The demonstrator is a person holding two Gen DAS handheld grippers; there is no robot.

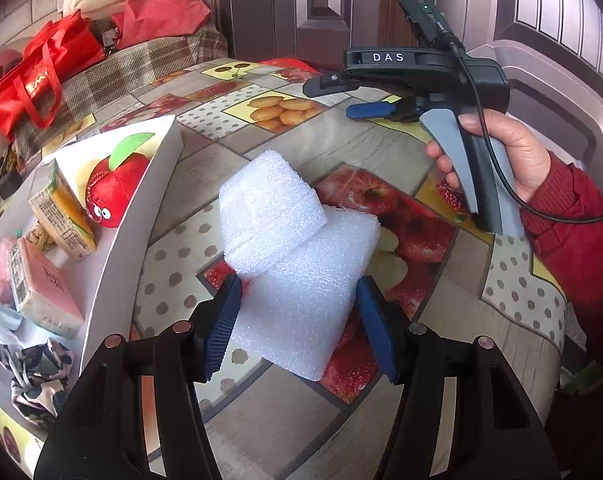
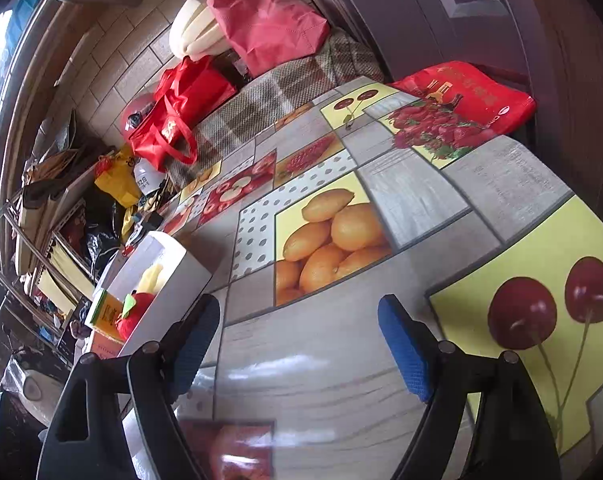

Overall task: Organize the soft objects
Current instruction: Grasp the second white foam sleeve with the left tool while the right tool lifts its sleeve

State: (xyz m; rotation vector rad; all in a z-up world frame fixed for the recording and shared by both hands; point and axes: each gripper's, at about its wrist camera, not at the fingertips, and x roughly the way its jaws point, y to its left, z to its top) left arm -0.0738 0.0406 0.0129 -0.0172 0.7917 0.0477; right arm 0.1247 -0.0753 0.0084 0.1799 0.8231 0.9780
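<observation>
Two white foam rolls lie on the fruit-print tablecloth, one roll (image 1: pixel 269 212) resting across the far end of the other (image 1: pixel 301 312). My left gripper (image 1: pixel 298 283) straddles the nearer roll. Its blue pads (image 1: pixel 221 320) stand close against both sides, and the foam shows no squeeze. To the left stands a white box (image 1: pixel 141 216) that holds a red apple plush (image 1: pixel 117 184), a tissue pack (image 1: pixel 45 292), a juice carton (image 1: pixel 61 216) and a spotted cloth (image 1: pixel 37 376). My right gripper (image 2: pixel 297 344), held by a hand in a red sleeve (image 1: pixel 333 98), is open over bare cloth with nothing between its fingers.
Red bags (image 1: pixel 33 76) and a pink bag (image 1: pixel 157 4) sit on a checked cushion behind the table. Another red bag (image 2: pixel 473 100) lies at the table's far edge by a dark door. Cluttered shelves (image 2: pixel 53 248) stand beyond the white box (image 2: pixel 173 280).
</observation>
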